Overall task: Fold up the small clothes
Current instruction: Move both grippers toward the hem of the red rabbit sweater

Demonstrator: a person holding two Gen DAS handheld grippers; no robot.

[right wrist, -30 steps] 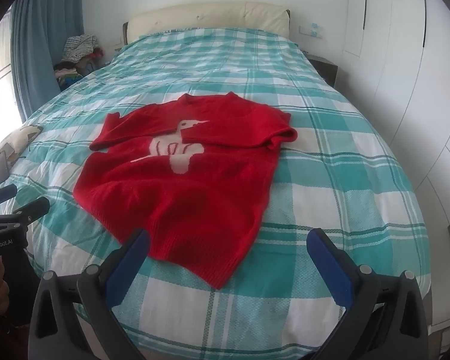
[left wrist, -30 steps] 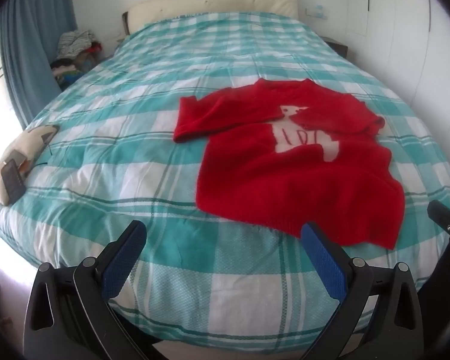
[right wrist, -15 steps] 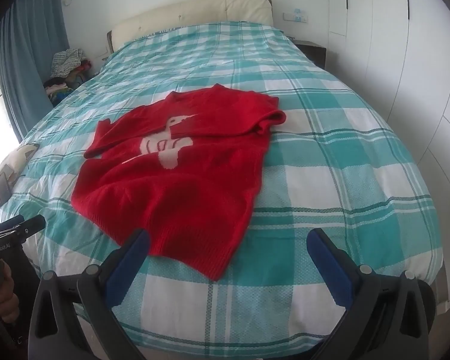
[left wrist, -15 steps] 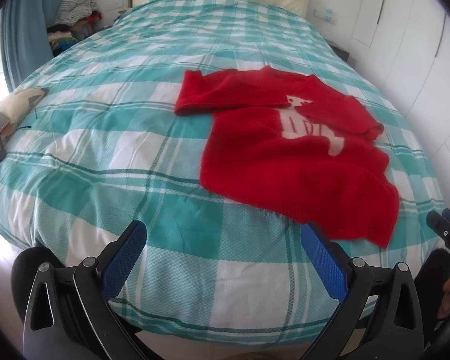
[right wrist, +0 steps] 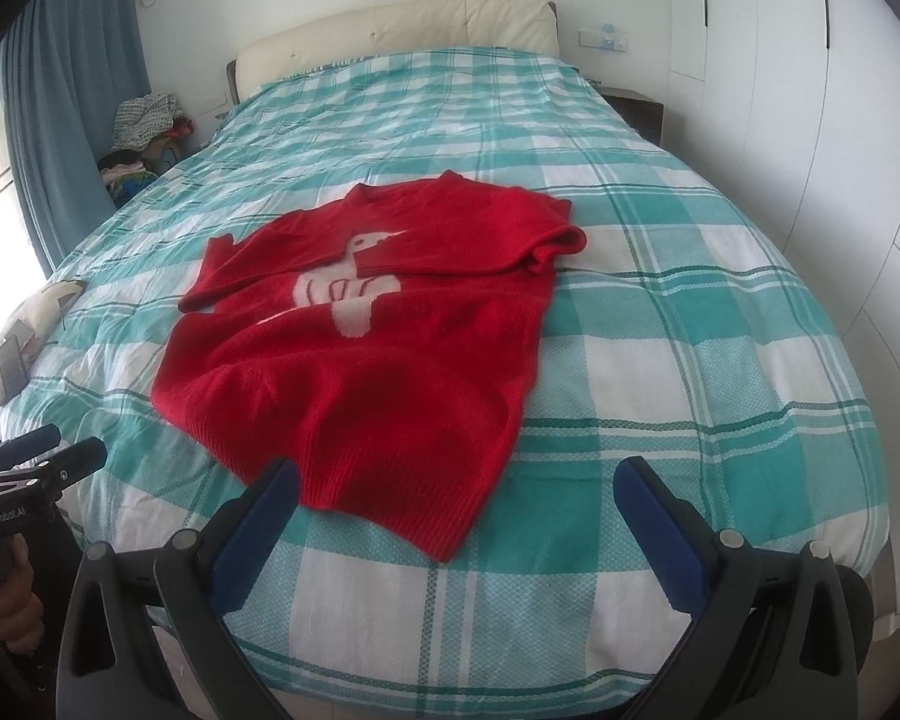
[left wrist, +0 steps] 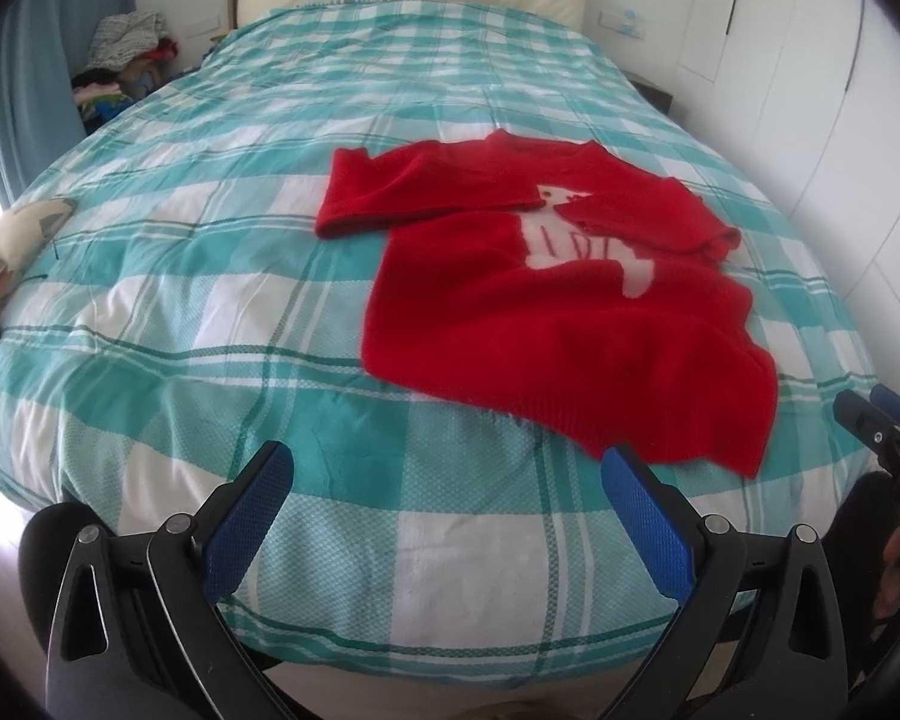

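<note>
Right wrist view: bed (right wrist: 720,360) ahead, red sweater (right wrist: 378,372) flat just beyond spread, empty right fingers (right wrist: 660,531). Left fingers (left wrist: 258,510) likewise apart. Risk: pinching bedcover with hem; loose sleeves bunching.

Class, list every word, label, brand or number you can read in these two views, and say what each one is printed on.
"GenRobot.AI": white print on the black body of the left gripper, seen in the right wrist view.
The red sweater carries a white bird picture, no lettering.
The wall plate beside the headboard is too small to read.
</note>
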